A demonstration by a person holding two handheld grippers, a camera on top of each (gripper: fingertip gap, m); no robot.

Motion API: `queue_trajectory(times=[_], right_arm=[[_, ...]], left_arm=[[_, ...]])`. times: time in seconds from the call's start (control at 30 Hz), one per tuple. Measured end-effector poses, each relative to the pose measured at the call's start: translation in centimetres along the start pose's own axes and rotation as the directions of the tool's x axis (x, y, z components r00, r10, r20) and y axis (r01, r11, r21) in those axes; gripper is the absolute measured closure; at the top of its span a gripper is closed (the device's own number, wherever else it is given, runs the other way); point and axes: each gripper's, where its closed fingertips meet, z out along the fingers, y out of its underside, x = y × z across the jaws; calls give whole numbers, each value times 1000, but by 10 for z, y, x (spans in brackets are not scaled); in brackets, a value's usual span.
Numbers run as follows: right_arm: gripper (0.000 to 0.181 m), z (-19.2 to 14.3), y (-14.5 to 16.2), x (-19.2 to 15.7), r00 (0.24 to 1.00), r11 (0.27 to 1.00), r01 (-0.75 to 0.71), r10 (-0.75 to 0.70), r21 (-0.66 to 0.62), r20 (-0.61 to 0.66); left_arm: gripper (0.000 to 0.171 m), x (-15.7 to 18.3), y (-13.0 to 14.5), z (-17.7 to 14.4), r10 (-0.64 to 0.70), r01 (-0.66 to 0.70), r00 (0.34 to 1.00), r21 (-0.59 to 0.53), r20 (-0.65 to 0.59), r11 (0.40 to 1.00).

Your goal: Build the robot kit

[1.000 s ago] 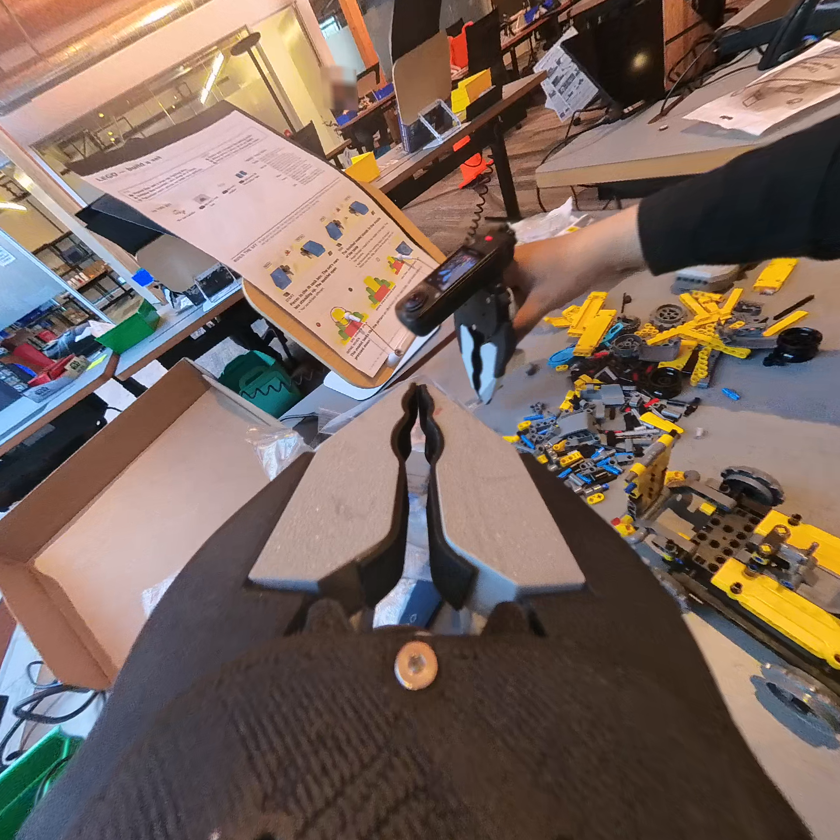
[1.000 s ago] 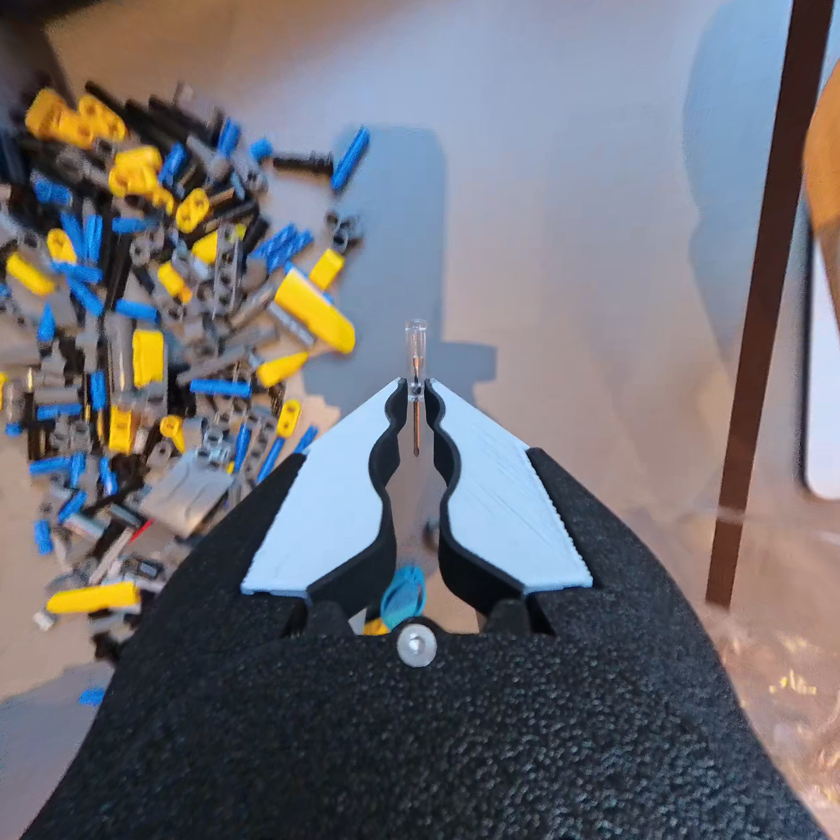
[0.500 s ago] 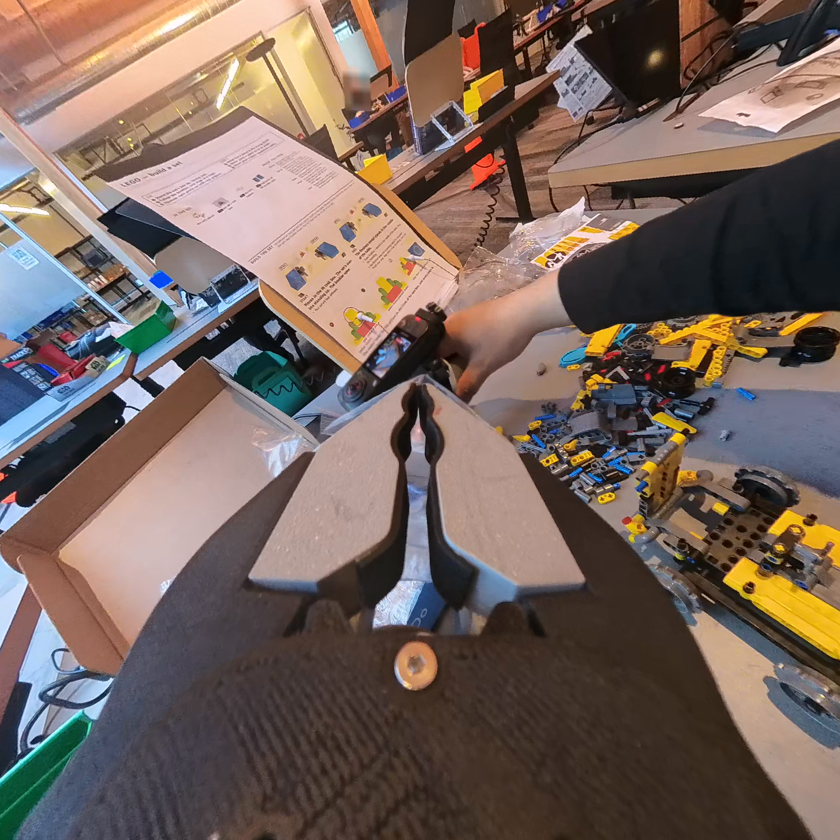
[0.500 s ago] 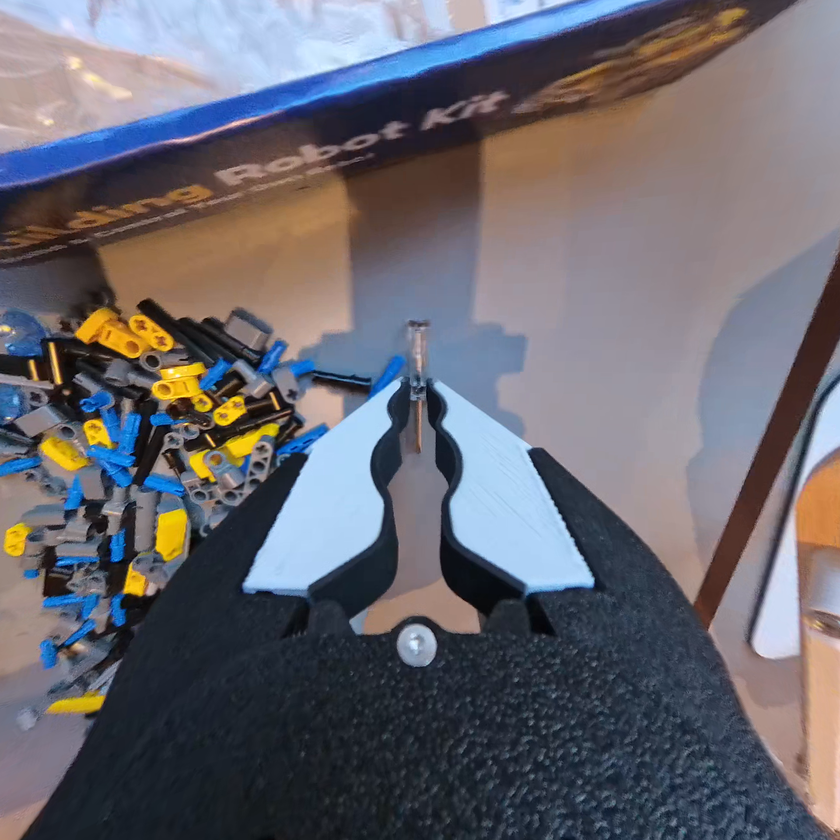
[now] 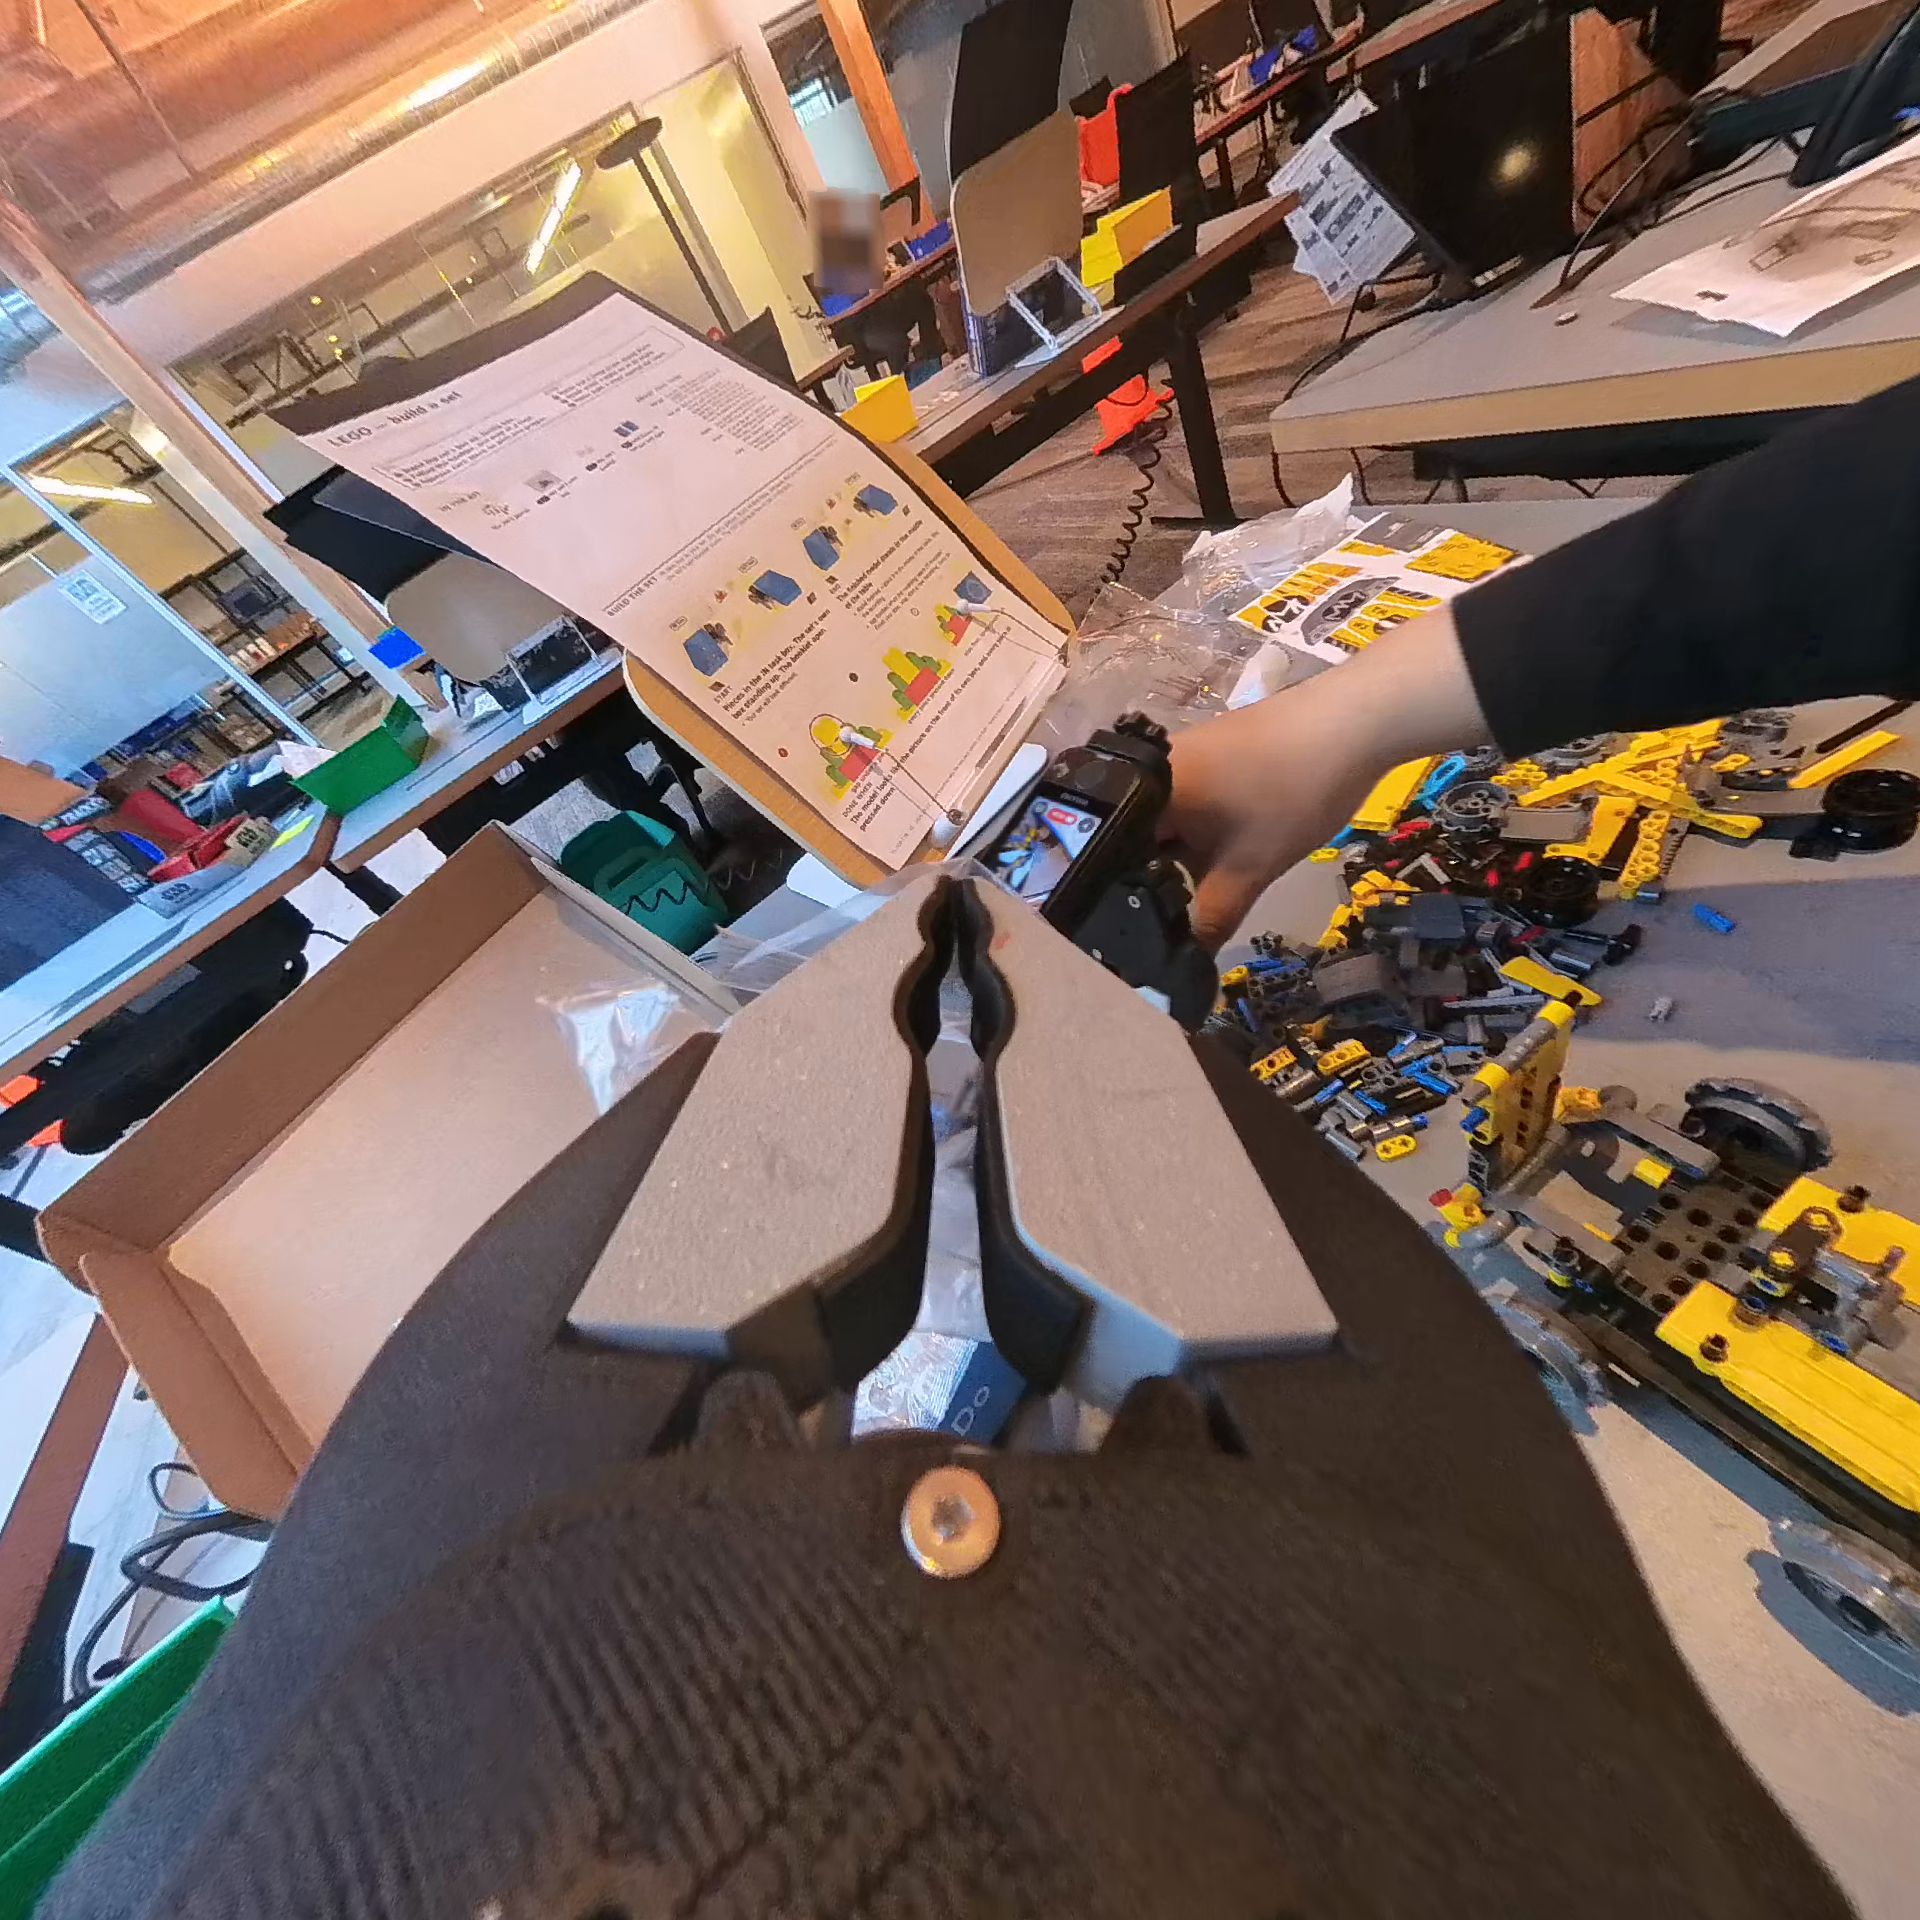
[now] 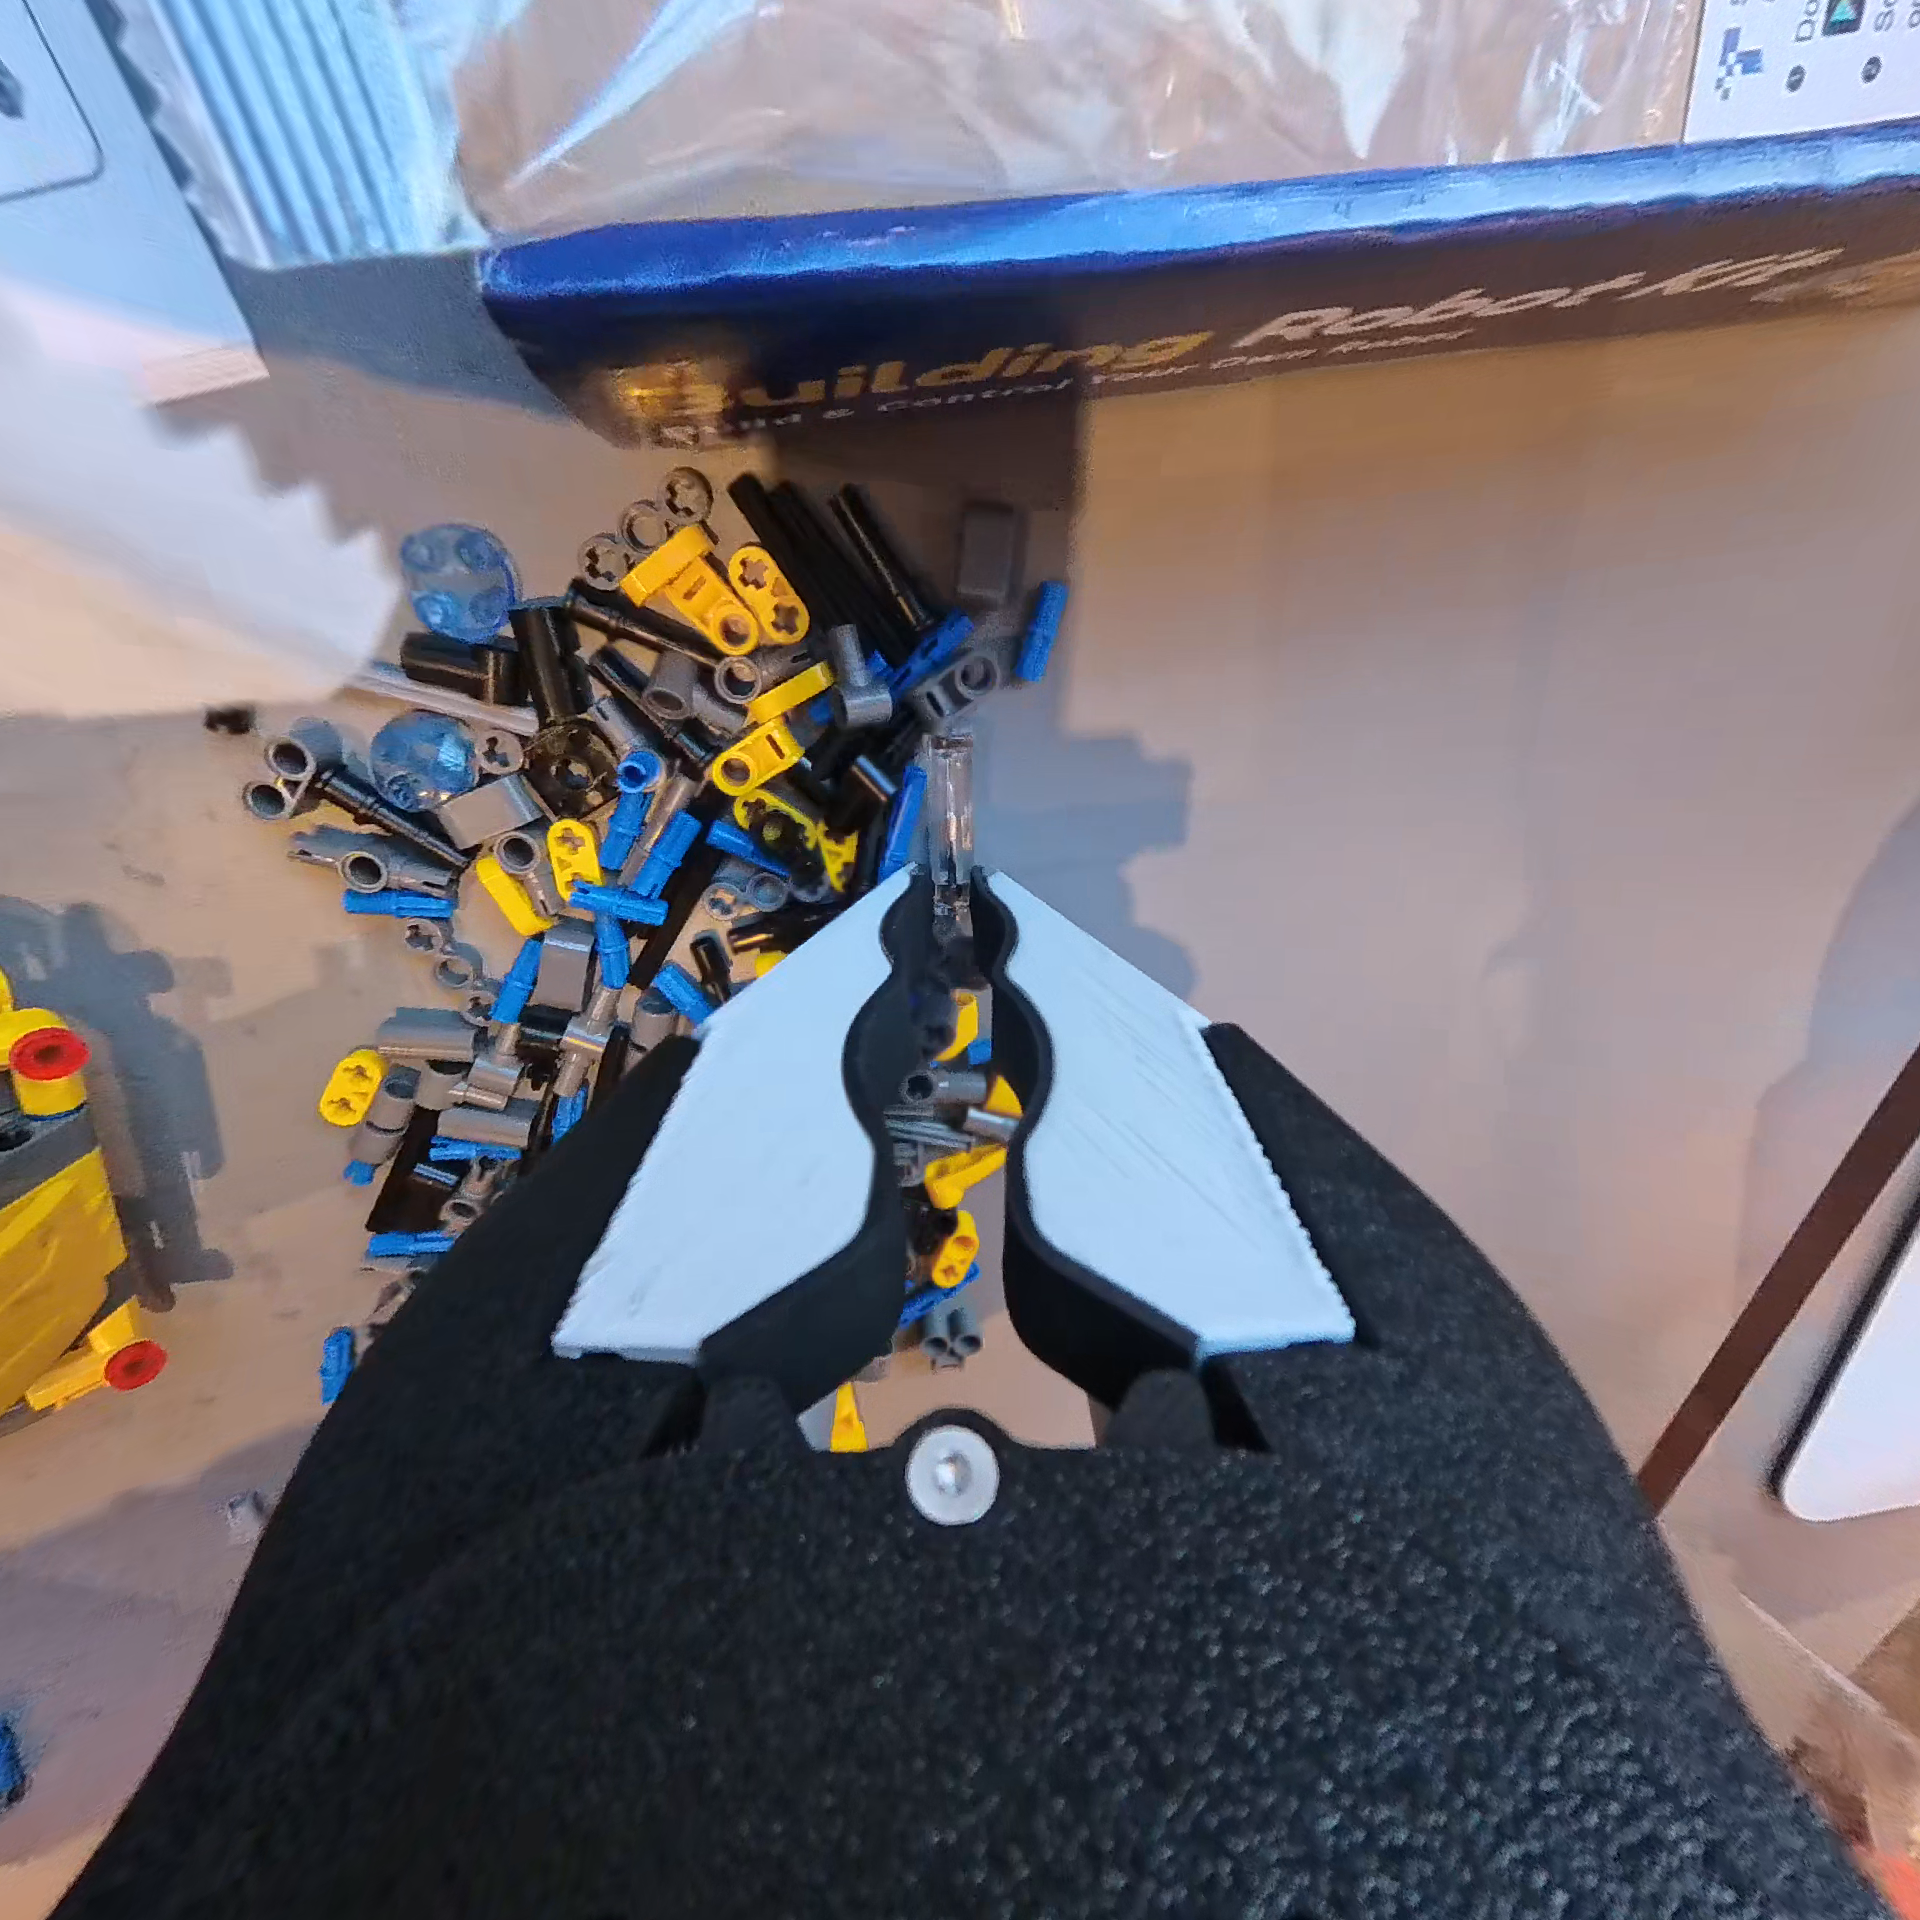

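Note:
My right gripper is shut on a thin clear rod that sticks out past its tips. It hovers over the right edge of a pile of small blue, yellow, grey and black building pieces on the grey table. My left gripper is shut and empty, held above the table near an open cardboard box. In the left wrist view the other gripper, held by a hand in a black sleeve, is just right of my left tips, above the parts pile.
A blue kit box lies just beyond the pile. A part-built yellow and black vehicle sits at the right. An instruction sheet on a wooden stand stands behind. Clear plastic bags lie nearby. More tables fill the room. The tips of one gripper are about 30 centimetres away from the tips of the other.
The right gripper, still holding the clear rod, has swung left along the table so the pile and the blue box now lie ahead. The left gripper has barely moved.

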Motion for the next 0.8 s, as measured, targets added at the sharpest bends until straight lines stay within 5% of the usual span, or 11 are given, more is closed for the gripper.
queue_trajectory(times=[0.23,0.43,0.8], right_arm=[[175,-17,7,33,994,996,-77,81,51,-79],[175,-3,47,62,982,989,-135,127,-52,-141],[175,-6,45,27,994,995,-94,91,-41,-55]], left_arm=[[171,3,-1,1,3,-3,1000,2,-7,1000],[171,2,0,1,1,-1,1000,2,-5,1000],[171,3,-1,3,0,0,1000,2,-11,1000]])
